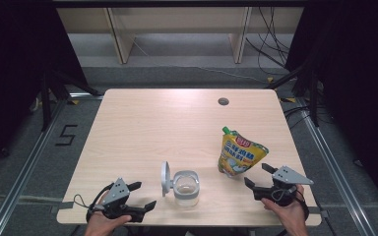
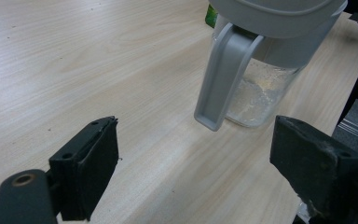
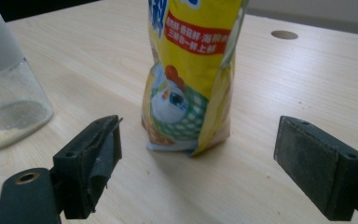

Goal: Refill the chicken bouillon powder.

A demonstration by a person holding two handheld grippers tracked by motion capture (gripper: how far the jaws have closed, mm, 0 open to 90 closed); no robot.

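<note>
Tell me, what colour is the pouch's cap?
Green. The cap tops the yellow pouch, clearest in the high view.

Bright even overhead light on the pale table (image 1: pixel 142 128), dark surroundings, short soft shadow beneath the yellow pouch (image 3: pixel 191 70), gripper views slightly soft (near jaws blurred), mild glare at the table's far edge.

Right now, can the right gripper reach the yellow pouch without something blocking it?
Probably yes. The right gripper is open and faces the yellow pouch across bare table; the jar stands off to one side.
</note>
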